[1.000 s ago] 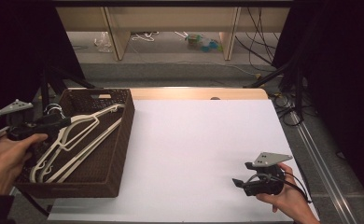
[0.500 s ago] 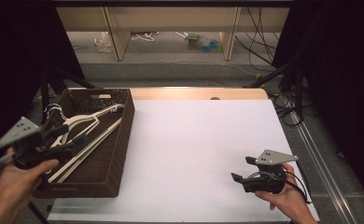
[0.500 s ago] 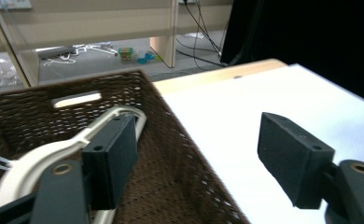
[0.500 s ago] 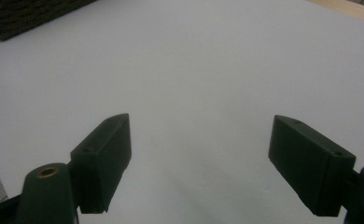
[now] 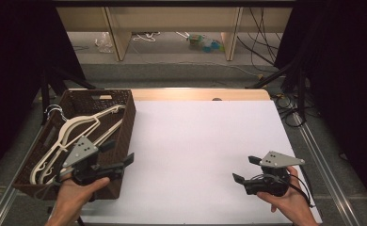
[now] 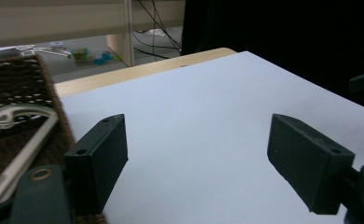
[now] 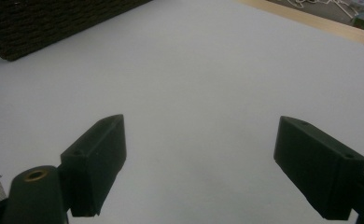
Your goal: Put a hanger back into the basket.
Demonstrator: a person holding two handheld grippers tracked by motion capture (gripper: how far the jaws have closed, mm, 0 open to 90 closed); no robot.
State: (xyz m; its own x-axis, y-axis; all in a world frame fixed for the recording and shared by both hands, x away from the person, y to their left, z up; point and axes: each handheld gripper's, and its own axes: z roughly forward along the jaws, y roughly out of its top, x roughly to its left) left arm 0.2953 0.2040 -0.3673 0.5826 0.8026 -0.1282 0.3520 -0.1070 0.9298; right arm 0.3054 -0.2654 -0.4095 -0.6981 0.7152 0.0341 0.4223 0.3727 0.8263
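Both hand-held grippers empty, hangers lying in the basket.

The left hand-held gripper (image 5: 119, 155) sits over the near right corner of the brown wicker basket (image 5: 125, 123), jaws spread wide after just opening, nothing between them, pointing out across the white surface (image 5: 200, 150). In the left gripper view its jaws frame bare white sheet, with the basket's edge and a hanger bar just at its left. The pale hangers (image 5: 71, 136) lie flat in a loose pile inside the basket, hooks toward the far left corner, apart from the jaws. Over at the near right, the right hand-held gripper (image 5: 243, 170) rests low above the surface, jaws likewise wide after easing open, gripping nothing, well apart from the basket.
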